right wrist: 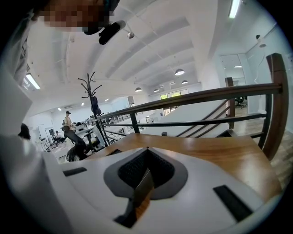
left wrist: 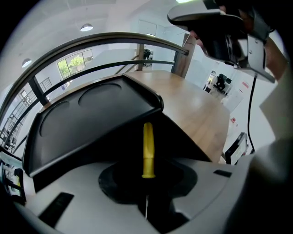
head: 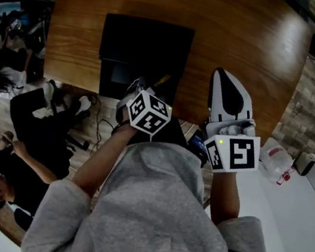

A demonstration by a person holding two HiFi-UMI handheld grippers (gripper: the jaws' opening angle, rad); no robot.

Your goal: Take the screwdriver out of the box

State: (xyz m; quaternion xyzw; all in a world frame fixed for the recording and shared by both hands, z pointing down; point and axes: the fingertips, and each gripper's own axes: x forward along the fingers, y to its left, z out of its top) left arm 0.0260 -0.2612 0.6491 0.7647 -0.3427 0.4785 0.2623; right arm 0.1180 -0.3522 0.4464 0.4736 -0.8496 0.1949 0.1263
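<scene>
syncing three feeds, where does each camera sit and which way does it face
Head view: on the person's head, facing steeply down at wooden table and black box; grey sleeves, left gripper, right gripper show.
Left gripper view: on the left gripper, facing along jaws shut on the yellow screwdriver, toward the box.
Right gripper view: on the right gripper, facing along shut, empty jaws across the table to a railing.
Shared: head and left gripper views both show box and screwdriver.
</scene>
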